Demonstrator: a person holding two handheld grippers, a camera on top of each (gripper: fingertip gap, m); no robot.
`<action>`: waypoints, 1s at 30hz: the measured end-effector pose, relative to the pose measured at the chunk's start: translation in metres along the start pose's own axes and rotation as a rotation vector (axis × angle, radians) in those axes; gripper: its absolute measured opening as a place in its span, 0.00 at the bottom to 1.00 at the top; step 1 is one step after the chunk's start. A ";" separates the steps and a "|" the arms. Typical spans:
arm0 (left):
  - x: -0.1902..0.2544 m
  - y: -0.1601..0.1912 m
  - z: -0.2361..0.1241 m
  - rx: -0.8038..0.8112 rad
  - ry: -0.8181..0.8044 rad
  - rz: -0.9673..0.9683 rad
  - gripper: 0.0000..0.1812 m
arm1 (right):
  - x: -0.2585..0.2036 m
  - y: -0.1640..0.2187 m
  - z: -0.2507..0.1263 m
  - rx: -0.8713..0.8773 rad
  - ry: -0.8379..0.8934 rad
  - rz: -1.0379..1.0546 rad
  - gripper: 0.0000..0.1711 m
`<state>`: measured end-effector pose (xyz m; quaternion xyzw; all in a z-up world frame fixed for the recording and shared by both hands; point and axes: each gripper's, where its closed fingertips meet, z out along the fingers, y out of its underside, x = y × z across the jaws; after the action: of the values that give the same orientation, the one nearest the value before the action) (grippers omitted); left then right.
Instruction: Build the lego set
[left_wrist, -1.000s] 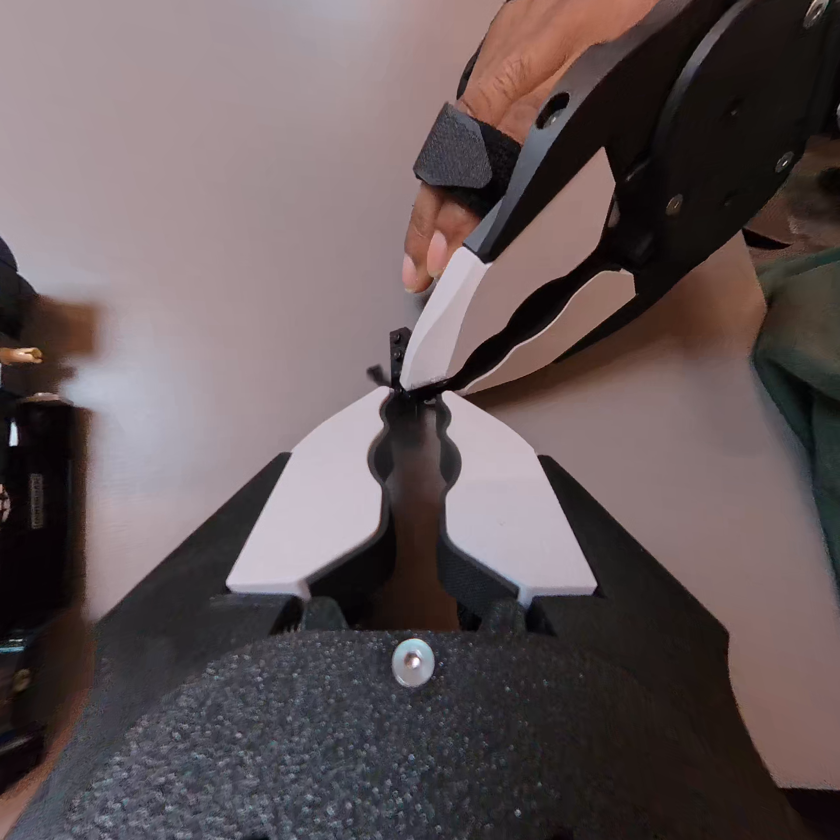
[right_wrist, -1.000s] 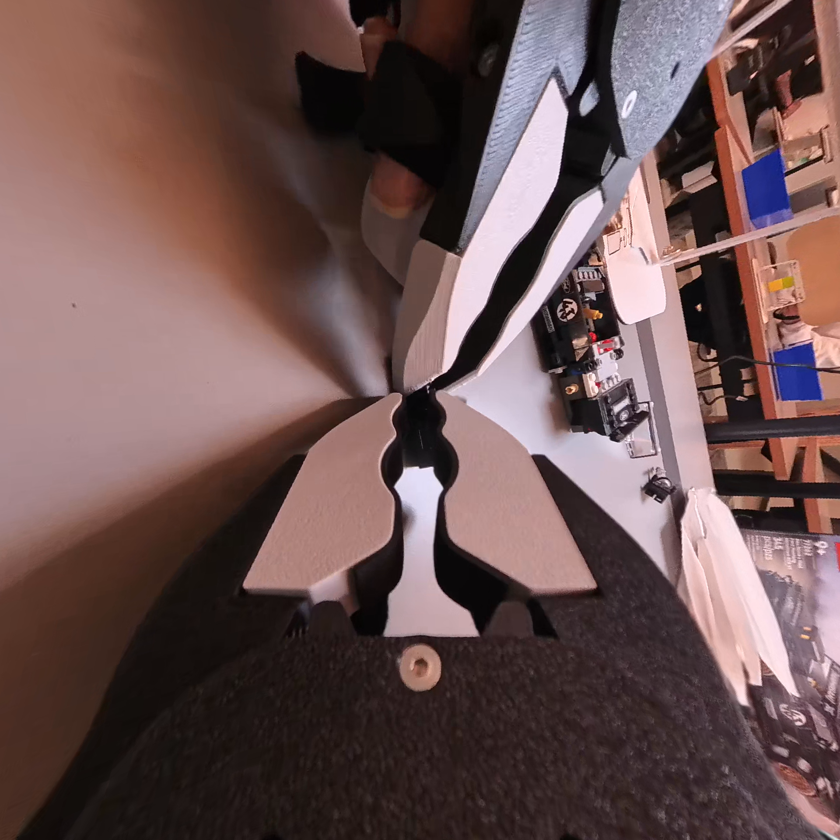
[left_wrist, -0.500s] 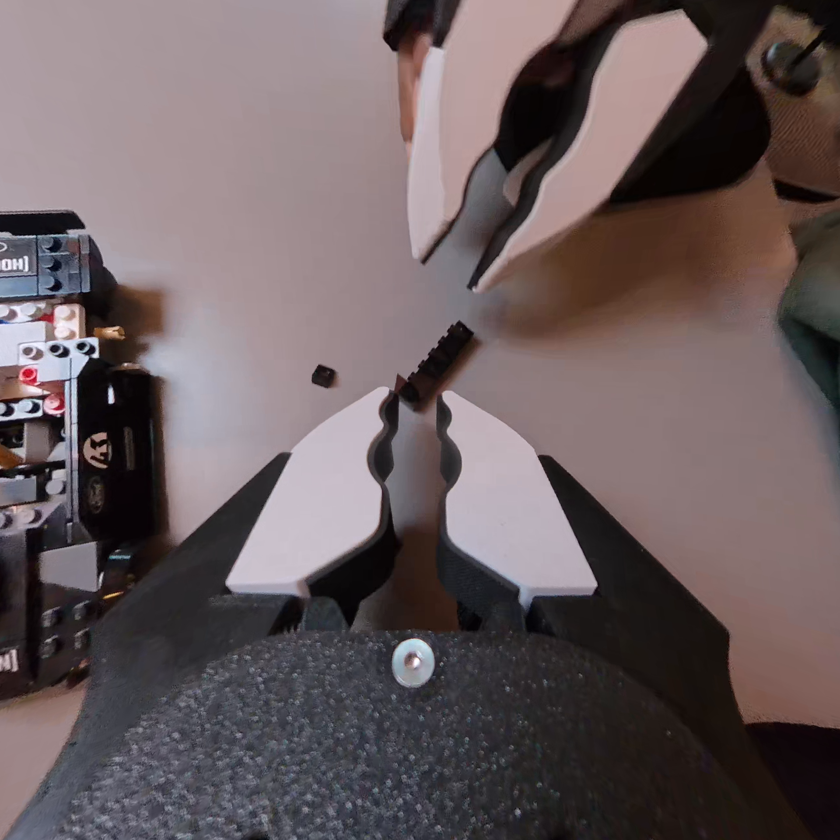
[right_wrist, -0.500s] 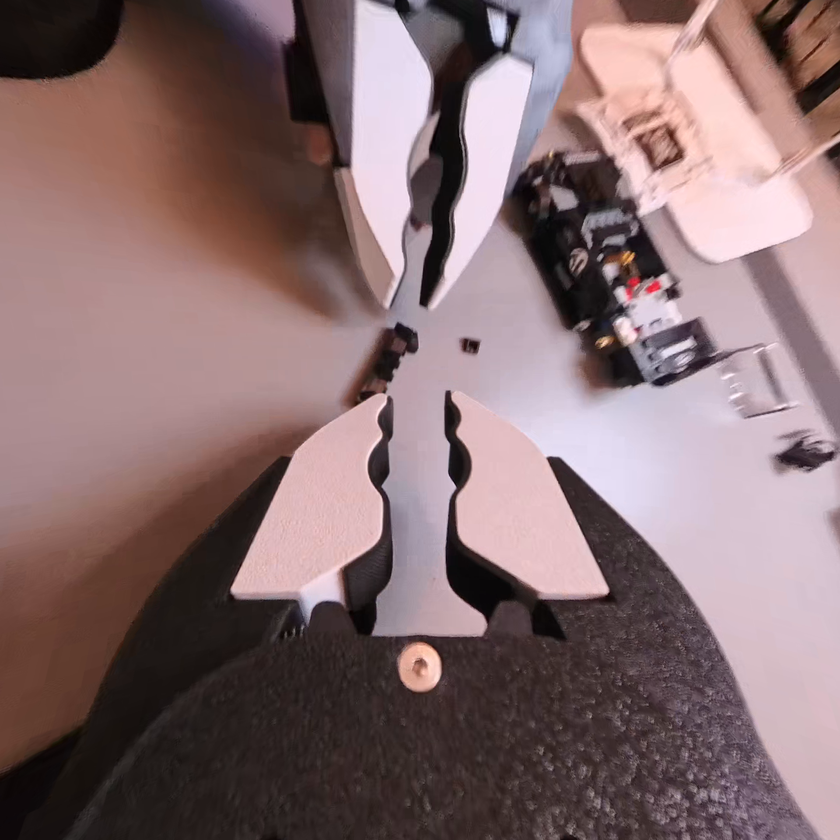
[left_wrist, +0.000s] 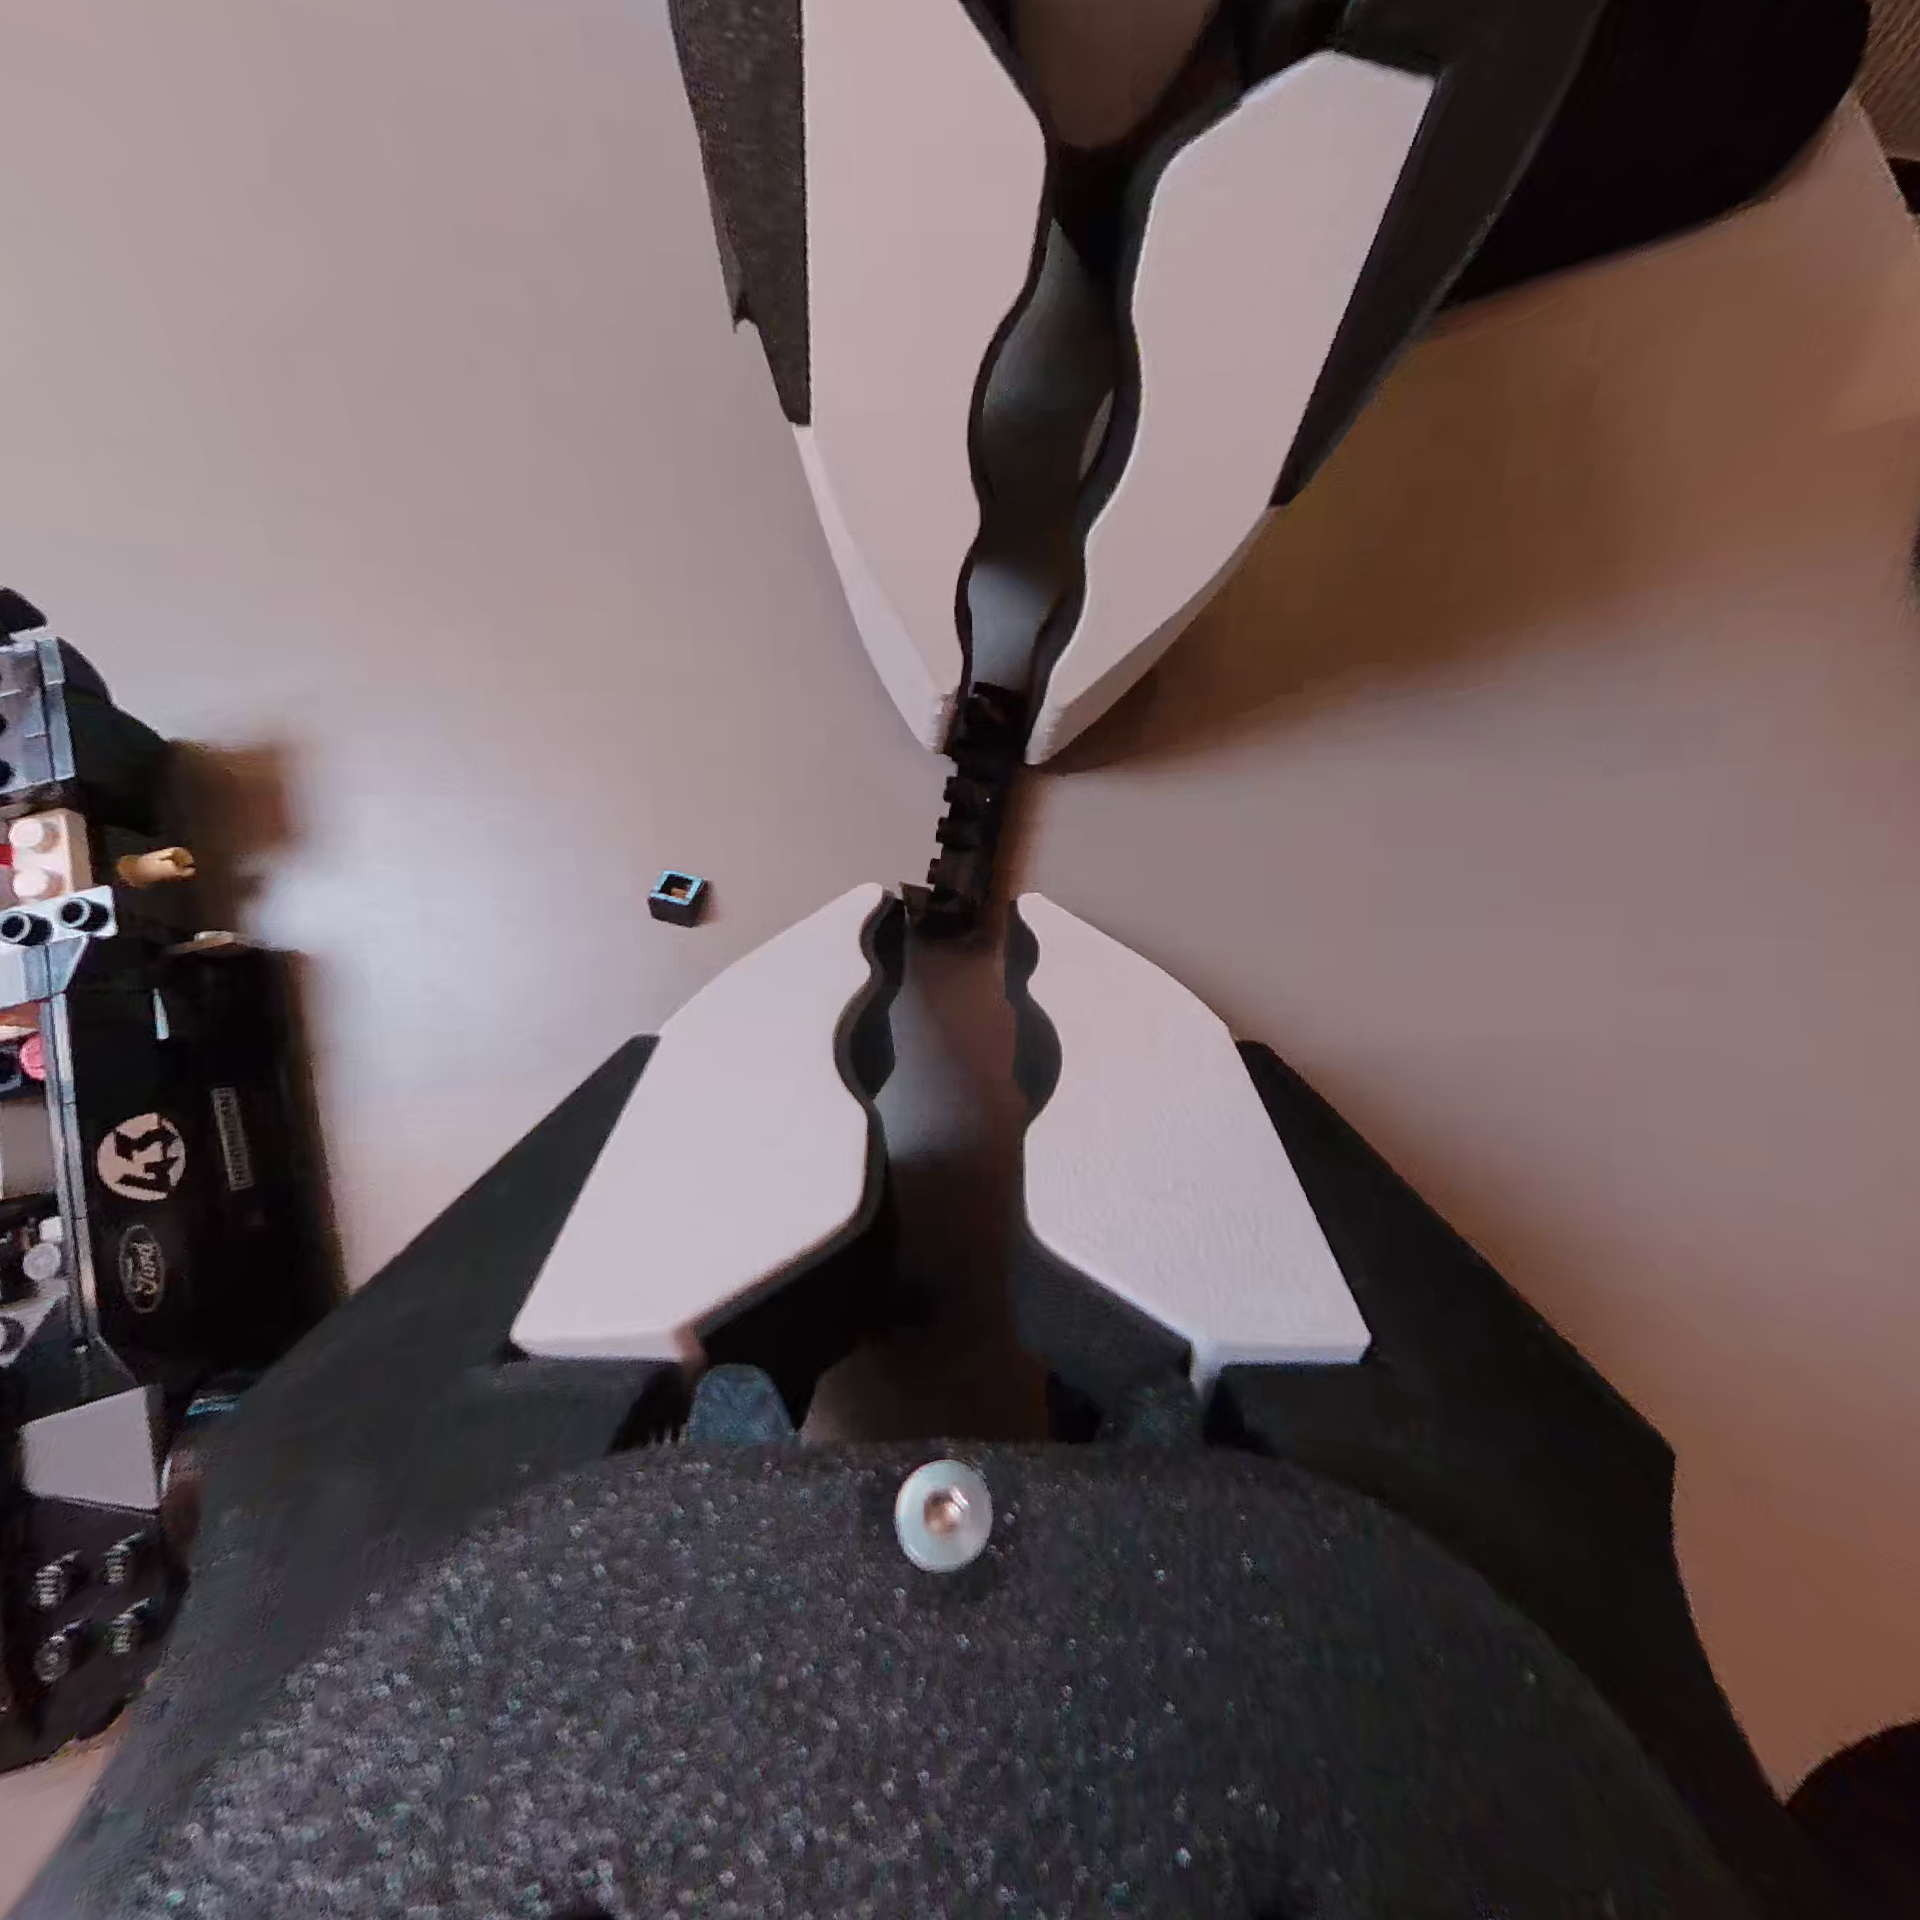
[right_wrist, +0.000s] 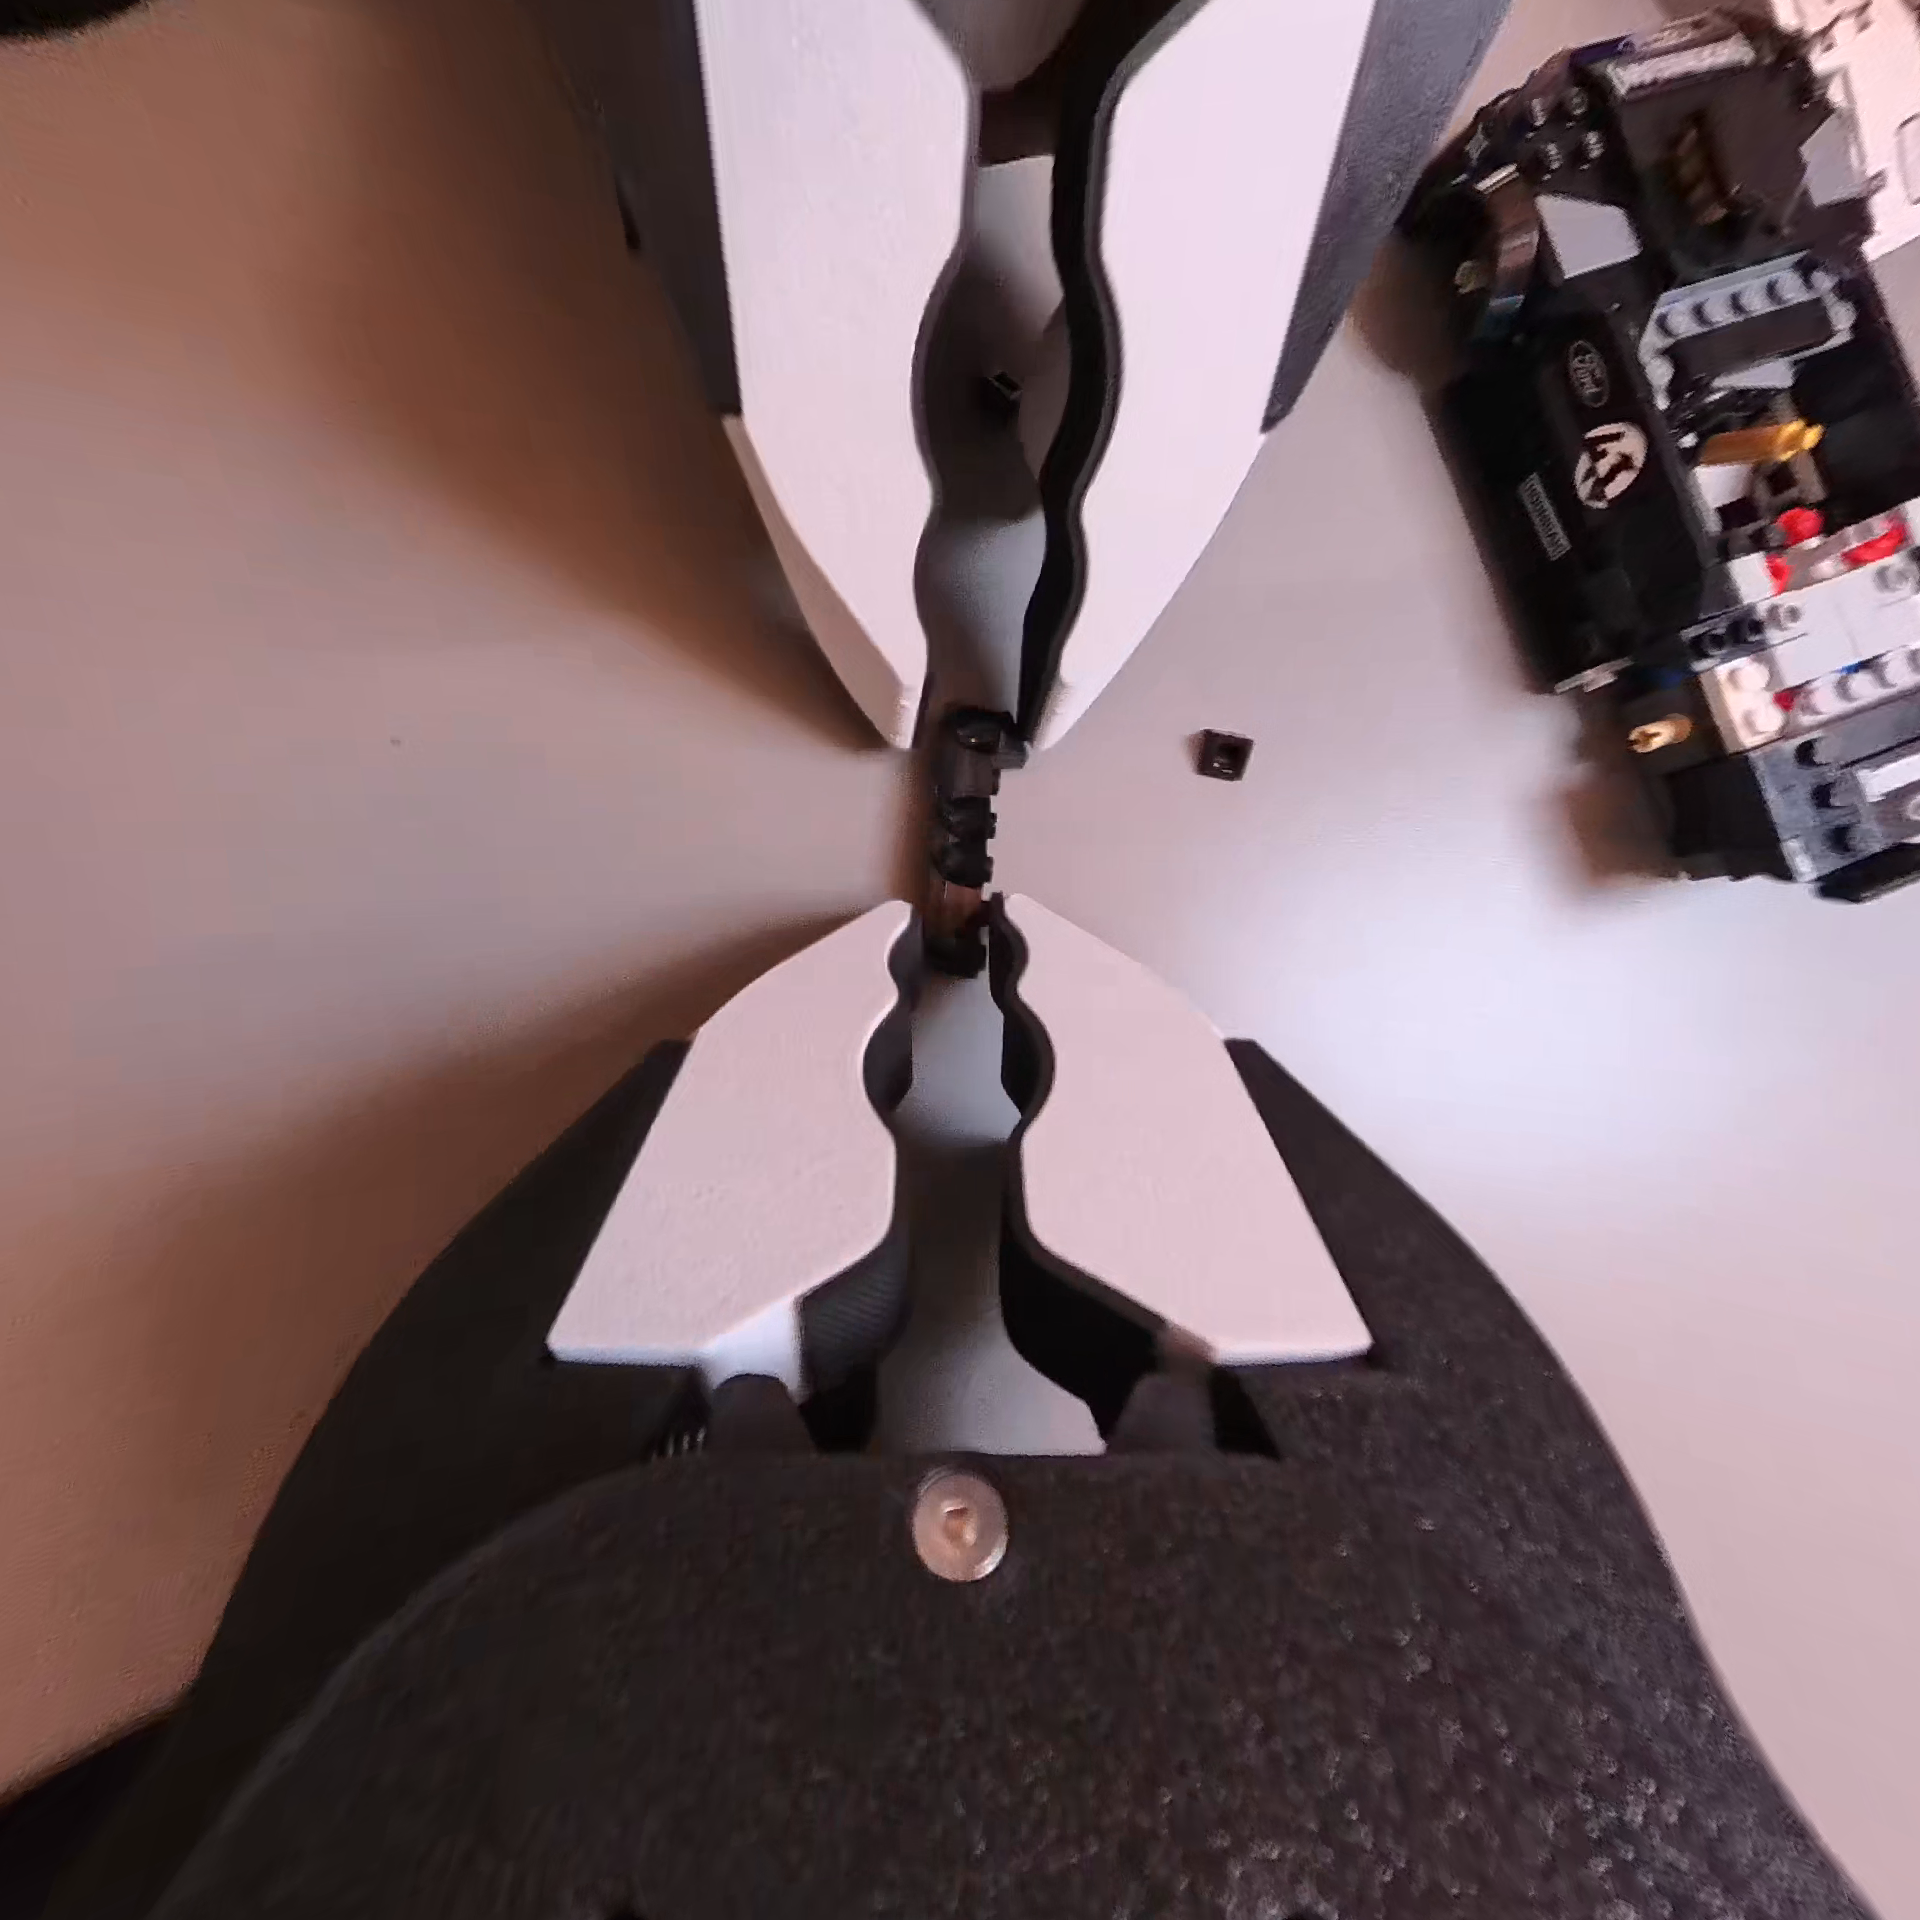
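Note:
A long black studded Lego plate (left_wrist: 966, 821) lies on the pale table between the two grippers, which face each other tip to tip. My right gripper (right_wrist: 954, 916) is shut on one end of the plate (right_wrist: 966, 831); it also shows at the top of the left wrist view (left_wrist: 992, 727). My left gripper (left_wrist: 953, 902) is open, its tips around the plate's other end with a gap on one side. It shows at the top of the right wrist view (right_wrist: 966, 732). A tiny black square piece (left_wrist: 677, 899) lies loose beside them (right_wrist: 1223, 753).
A partly built black, grey and white Lego car (left_wrist: 156, 1143) stands at the left edge of the left wrist view and at the upper right of the right wrist view (right_wrist: 1714, 520). The pale table (left_wrist: 1507, 935) runs around the grippers. The grippers are tip to tip, or close to it. It is some 4 centimeters from my left tips to the tiny black square piece (left_wrist: 677, 899). It is also in sight in the right wrist view (right_wrist: 1224, 747).
A second ago both grippers held the plate in the air. Then they opened, and the plate and a small piece lay on the table. Now the right gripper has shut on the plate's end.

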<state>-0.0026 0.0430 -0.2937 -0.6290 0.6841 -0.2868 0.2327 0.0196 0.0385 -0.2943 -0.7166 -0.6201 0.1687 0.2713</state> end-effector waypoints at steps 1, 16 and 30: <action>0.000 -0.002 -0.002 0.014 0.006 -0.011 0.10 | 0.002 0.000 -0.001 0.001 0.023 -0.032 0.07; 0.006 -0.010 0.000 0.074 0.063 -0.105 0.08 | 0.004 -0.009 -0.015 0.097 0.367 -0.400 0.15; 0.010 -0.001 0.002 0.003 0.004 0.043 0.12 | -0.007 -0.006 -0.007 0.059 0.063 -0.112 0.09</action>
<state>-0.0017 0.0326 -0.2935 -0.6133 0.6975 -0.2840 0.2381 0.0181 0.0309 -0.2859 -0.6773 -0.6451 0.1491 0.3207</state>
